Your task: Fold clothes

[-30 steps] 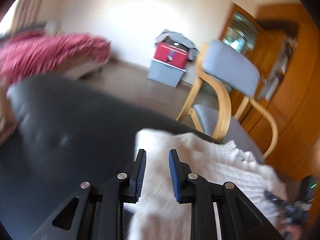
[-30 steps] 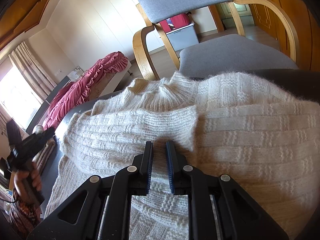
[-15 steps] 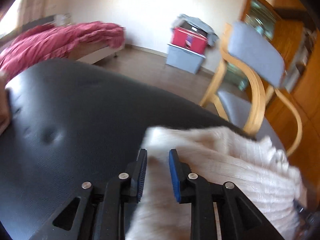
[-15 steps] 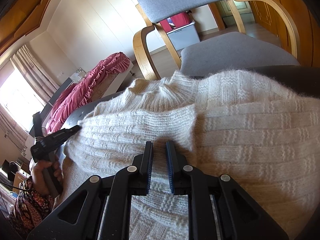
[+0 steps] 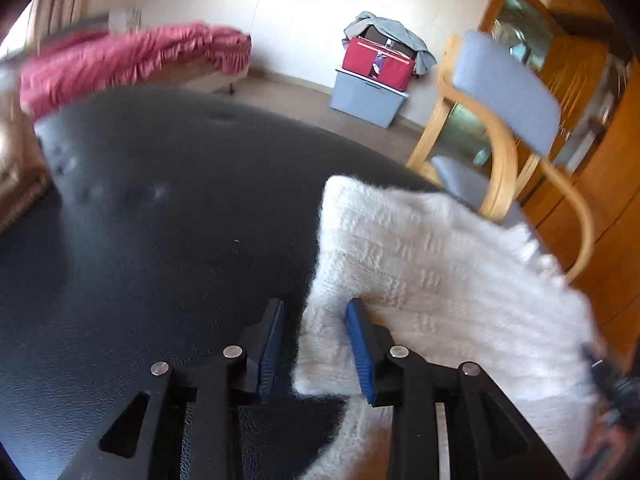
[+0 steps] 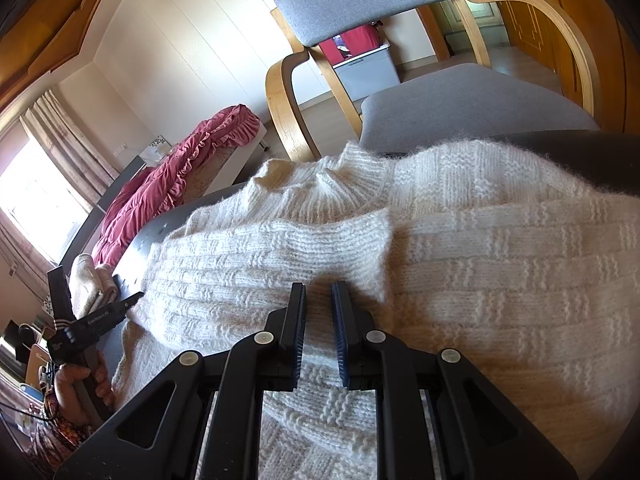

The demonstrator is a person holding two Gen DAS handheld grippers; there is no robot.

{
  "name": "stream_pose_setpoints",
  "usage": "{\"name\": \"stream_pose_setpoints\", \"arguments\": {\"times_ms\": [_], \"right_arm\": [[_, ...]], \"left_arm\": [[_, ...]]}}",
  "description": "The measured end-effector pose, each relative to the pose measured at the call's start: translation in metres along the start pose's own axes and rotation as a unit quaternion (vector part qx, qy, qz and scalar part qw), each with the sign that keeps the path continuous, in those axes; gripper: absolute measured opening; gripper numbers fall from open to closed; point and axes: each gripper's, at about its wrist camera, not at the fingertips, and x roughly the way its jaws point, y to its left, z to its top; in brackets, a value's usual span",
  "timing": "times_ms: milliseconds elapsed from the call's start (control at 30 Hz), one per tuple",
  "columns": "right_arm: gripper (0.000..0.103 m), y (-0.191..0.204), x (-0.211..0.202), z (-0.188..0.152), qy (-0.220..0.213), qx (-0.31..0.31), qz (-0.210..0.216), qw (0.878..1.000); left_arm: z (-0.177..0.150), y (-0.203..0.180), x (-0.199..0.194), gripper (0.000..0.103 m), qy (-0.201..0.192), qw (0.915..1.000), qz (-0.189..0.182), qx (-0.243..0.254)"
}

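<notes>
A: How do the two tools stand?

B: The left gripper (image 5: 314, 342) has its blue pads parted, with an edge of the white knit sweater (image 5: 432, 276) lying loosely between them. The right gripper (image 6: 319, 334) hovers over the sweater (image 6: 460, 264) with a narrow gap between its pads and nothing pinched.

A: Where is the sweater?

B: Spread on a black leather surface (image 5: 152, 216), sleeve folded across the chest, ribbed collar toward a wooden armchair (image 6: 400, 60) with grey cushions.

A: And the room?

B: A bed with a crimson ruffled cover (image 5: 120, 60), a red box on a grey bin (image 5: 370, 80), wooden cabinets (image 5: 600, 152), a curtained window (image 6: 36, 188).

A: Any writing?

B: White lettering on the left tool's body (image 6: 98, 317), too small to read.
</notes>
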Motion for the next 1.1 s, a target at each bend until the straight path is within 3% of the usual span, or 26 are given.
{"name": "stream_pose_setpoints", "arguments": {"times_ms": [100, 133, 267, 367, 500, 600, 733, 833, 967, 1100], "right_arm": [[0.015, -0.001, 0.001, 0.001, 0.0, 0.0, 0.0, 1.0], [0.015, -0.001, 0.001, 0.001, 0.0, 0.0, 0.0, 1.0], [0.015, -0.001, 0.001, 0.001, 0.0, -0.001, 0.0, 1.0], [0.015, -0.002, 0.001, 0.0, 0.0, 0.0, 0.001, 1.0], [0.015, -0.003, 0.001, 0.0, 0.0, 0.002, 0.002, 1.0], [0.015, -0.003, 0.001, 0.0, 0.001, 0.001, 0.002, 1.0], [0.015, -0.003, 0.001, 0.0, 0.001, 0.001, 0.002, 1.0], [0.015, -0.003, 0.001, 0.0, 0.0, 0.002, 0.003, 1.0], [0.015, 0.004, 0.0, 0.001, -0.003, -0.007, -0.008, 1.0], [0.015, 0.018, -0.004, 0.001, -0.011, -0.025, -0.03, 0.999]], "left_arm": [[0.0, 0.007, -0.022, 0.028, -0.044, 0.9977, -0.019, -0.048], [-0.002, 0.003, -0.027, 0.028, -0.052, 0.9973, -0.028, -0.044], [-0.023, -0.038, -0.014, 0.029, -0.031, 0.9962, -0.035, 0.074], [-0.029, -0.047, 0.005, 0.031, -0.01, 0.9936, 0.011, 0.112], [-0.021, -0.053, -0.006, 0.03, -0.009, 0.9954, 0.015, 0.094], [-0.012, -0.057, -0.018, 0.03, -0.028, 0.9977, -0.025, 0.057], [0.007, -0.066, 0.01, 0.03, -0.039, 0.9984, -0.033, 0.025], [0.0, -0.062, 0.036, 0.03, -0.027, 0.9985, -0.043, 0.022], [-0.004, -0.044, 0.031, 0.03, -0.044, 0.9944, -0.094, -0.019], [-0.004, -0.04, 0.03, 0.03, -0.045, 0.9927, -0.108, -0.03]]}}
